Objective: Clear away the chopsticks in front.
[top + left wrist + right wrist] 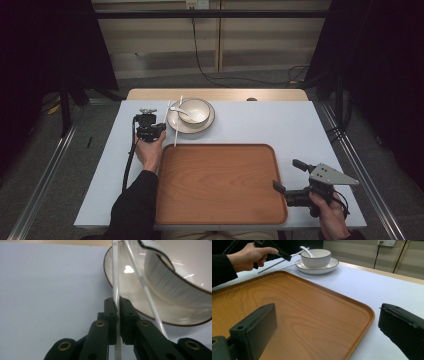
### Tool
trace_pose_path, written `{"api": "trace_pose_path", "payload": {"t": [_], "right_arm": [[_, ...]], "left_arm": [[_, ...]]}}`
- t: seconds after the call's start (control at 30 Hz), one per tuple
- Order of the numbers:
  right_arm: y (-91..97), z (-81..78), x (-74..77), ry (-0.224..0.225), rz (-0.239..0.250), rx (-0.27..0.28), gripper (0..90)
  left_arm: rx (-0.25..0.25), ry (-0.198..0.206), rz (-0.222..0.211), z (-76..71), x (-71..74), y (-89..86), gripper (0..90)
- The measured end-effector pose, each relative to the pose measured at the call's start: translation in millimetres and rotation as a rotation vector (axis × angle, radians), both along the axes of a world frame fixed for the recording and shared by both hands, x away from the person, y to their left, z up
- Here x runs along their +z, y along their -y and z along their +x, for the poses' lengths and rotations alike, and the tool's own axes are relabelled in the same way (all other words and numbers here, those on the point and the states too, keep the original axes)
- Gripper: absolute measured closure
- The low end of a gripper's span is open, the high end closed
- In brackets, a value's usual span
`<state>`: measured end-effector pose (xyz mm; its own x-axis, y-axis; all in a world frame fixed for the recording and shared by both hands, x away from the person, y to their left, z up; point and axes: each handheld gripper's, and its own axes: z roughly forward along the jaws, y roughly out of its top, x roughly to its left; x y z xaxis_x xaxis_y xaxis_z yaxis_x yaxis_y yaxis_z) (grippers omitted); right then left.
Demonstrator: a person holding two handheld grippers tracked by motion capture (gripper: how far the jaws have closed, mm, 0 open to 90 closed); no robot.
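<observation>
At the left of the table, beside the far left corner of the wooden tray, the left gripper is seen closed on one white chopstick, its jaws pinched narrowly around the shaft roughly mid-length. The held chopstick is laid with its long axis running near to far, its far end resting against the rim of the plate and its near end pointing back toward the person. A second chopstick is seen just right of it, slanted, leaning across the plate rim with its far end toward the bowl, in which a white spoon is propped. The step in hand is judged to be the lifting of the gripped chopstick away from the plate; it would be done well if the grip were kept firm and square on the thin shaft, the stick raised clear of the rim before being carried sideways, and the neighbouring chopstick left undisturbed, since a tilt in the jaws could let the smooth stick swivel or slip. At the near right, past the tray's right edge, the right gripper is held with its jaws wide apart and nothing between them.
</observation>
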<state>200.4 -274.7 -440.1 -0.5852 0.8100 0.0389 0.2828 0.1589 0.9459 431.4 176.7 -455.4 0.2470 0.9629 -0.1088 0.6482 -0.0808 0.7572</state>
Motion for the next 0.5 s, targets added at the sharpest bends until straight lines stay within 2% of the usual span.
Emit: {"api": "trace_pose_path", "payload": {"t": [0.03,0.07,0.13,0.2,0.33,0.37,0.4,0.43,0.47,0.5], "right_arm": [[-0.1,0.0,0.0,0.000,0.000,-0.001,1.5],[-0.1,0.0,0.0,0.000,0.000,-0.001,1.5],[-0.1,0.0,0.0,0.000,0.000,-0.001,1.5],[-0.1,0.1,-0.1,-0.001,0.000,-0.001,1.5],[-0.2,0.1,0.0,-0.001,0.001,-0.001,1.5],[-0.2,0.2,0.0,0.000,0.001,-0.001,1.6],[-0.3,0.1,0.1,0.001,0.004,-0.003,1.5],[0.2,-0.1,0.3,0.001,0.005,0.001,1.5],[0.1,-0.4,0.4,0.003,0.011,-0.002,1.6],[0.1,-0.4,0.4,0.003,0.011,-0.002,1.6]], "left_arm": [[0.000,0.000,0.000,0.0,0.0,0.0,85.4],[-0.003,-0.001,0.019,-5.0,-0.4,0.0,85.4],[0.008,0.008,0.020,-8.0,-0.2,0.1,85.4],[0.014,0.017,-0.007,-16.6,3.5,-2.9,85.4],[0.021,0.021,-0.025,-25.6,7.7,-3.4,85.4],[0.022,0.020,-0.050,-31.5,9.6,-3.6,85.4],[0.022,0.020,-0.050,-31.5,9.6,-3.6,85.4],[0.018,0.021,-0.081,-34.7,10.2,-3.9,85.4],[0.020,0.028,-0.091,-38.1,11.1,-3.9,85.4],[0.023,0.039,-0.073,-41.7,12.4,-2.9,85.4]]}}
